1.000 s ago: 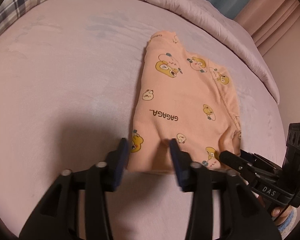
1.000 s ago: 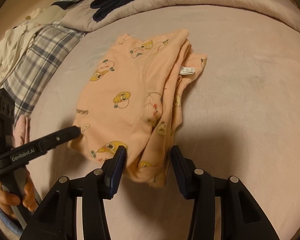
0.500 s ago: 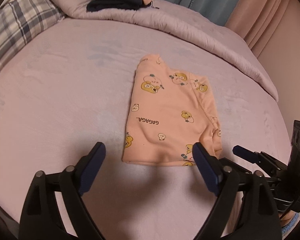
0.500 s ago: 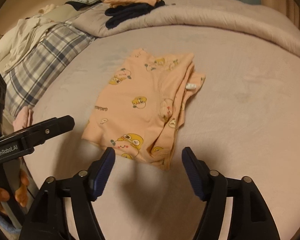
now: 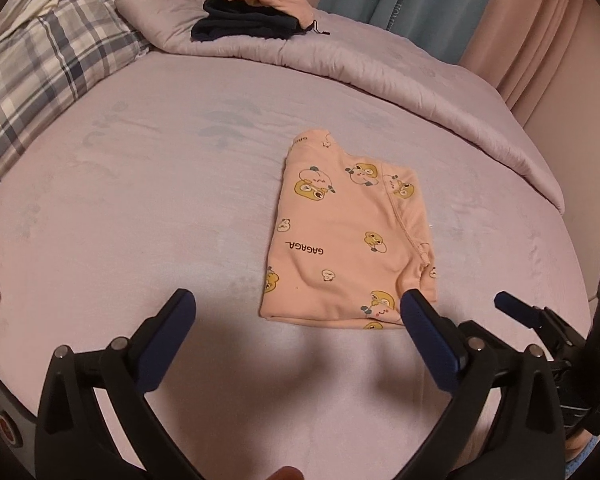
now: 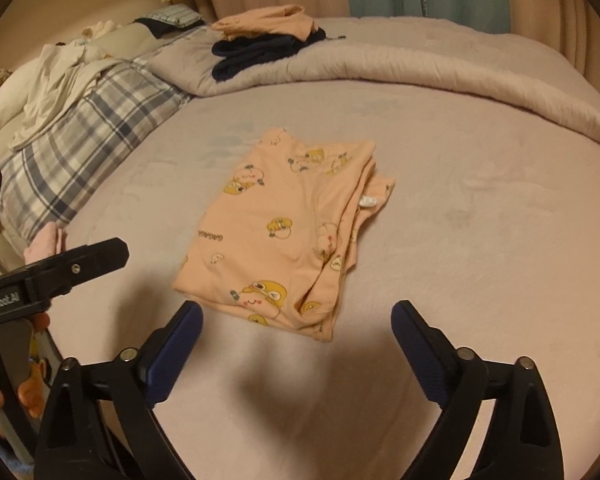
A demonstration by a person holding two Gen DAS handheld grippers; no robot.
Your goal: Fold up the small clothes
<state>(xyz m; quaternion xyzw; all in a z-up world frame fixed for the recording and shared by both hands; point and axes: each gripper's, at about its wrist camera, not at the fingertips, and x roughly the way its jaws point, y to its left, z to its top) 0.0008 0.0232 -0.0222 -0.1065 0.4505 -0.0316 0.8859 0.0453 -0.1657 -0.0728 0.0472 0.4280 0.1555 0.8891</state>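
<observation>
A small peach garment (image 5: 348, 236) with yellow cartoon prints lies folded flat on the pale lilac bed sheet (image 5: 148, 208); in the right wrist view the garment (image 6: 284, 232) shows stacked edges and a white tag on its right side. My left gripper (image 5: 296, 308) hangs above and short of its near edge, jaws still opening wide, nothing between them. My right gripper (image 6: 296, 320) hovers above the near edge too, jaws opening, empty. Each gripper shows at the edge of the other's view: the right gripper (image 5: 516, 308) and the left gripper (image 6: 112, 256).
A rolled lilac duvet (image 5: 380, 68) runs along the far side, bearing a stack of folded dark and peach clothes (image 5: 256, 16). A plaid pillow (image 5: 40, 64) and white cloth (image 6: 60, 76) lie at the left. Curtains (image 5: 440, 4) hang behind. A hand (image 6: 24, 392) holds the left gripper.
Both grippers let go of the garment's near edge, spread wide, and drew up and back. The garment now lies flat and free on the sheet.
</observation>
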